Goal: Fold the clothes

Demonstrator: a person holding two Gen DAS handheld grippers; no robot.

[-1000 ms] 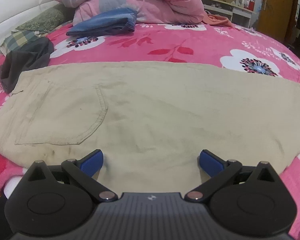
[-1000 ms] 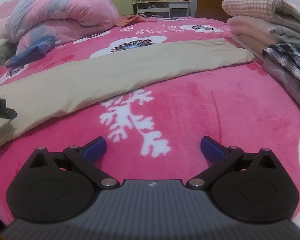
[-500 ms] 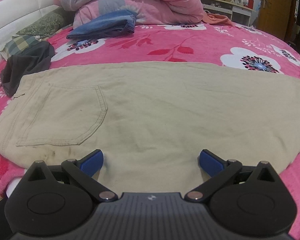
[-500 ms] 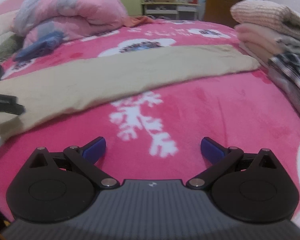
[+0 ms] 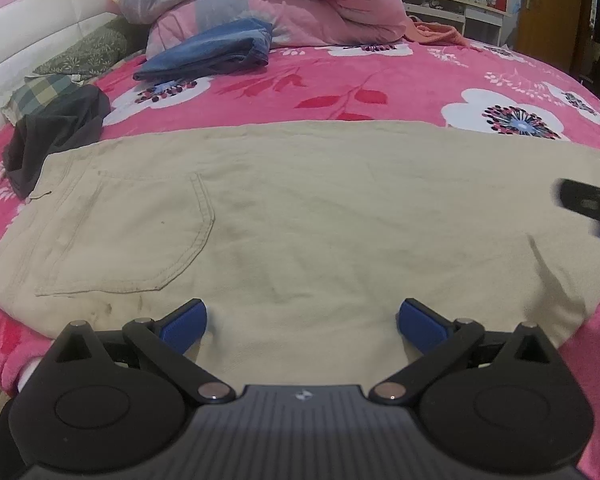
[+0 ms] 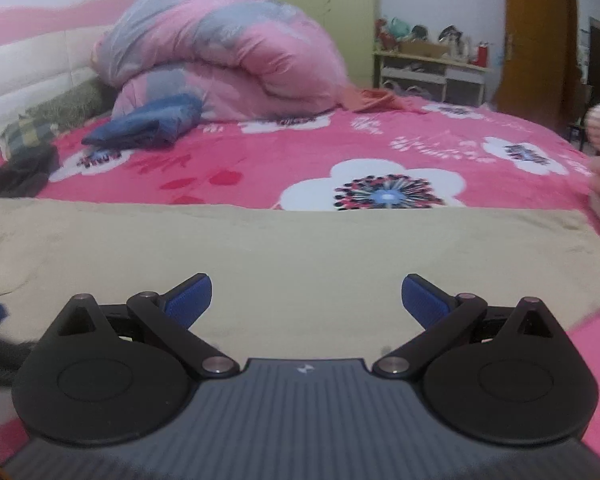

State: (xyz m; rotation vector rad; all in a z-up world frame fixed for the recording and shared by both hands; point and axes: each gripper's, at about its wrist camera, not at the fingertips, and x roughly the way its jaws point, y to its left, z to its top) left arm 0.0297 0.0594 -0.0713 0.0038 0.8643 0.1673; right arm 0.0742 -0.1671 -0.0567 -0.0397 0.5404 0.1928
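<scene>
Khaki trousers (image 5: 320, 208) lay flat mid-frame on pink floral bedspread (image 5: 380, 80); rolled duvet (image 5: 260, 4) at top; left gripper (image 5: 302, 320) and right gripper (image 6: 306, 296) both spread wide, empty.

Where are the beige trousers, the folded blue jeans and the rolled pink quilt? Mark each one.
beige trousers (image 5: 340, 208), left wrist view, on the flat middle of the cloth.
folded blue jeans (image 5: 212, 50), left wrist view, on the top fold.
rolled pink quilt (image 6: 240, 56), right wrist view, on the upper bulge of the roll.
</scene>
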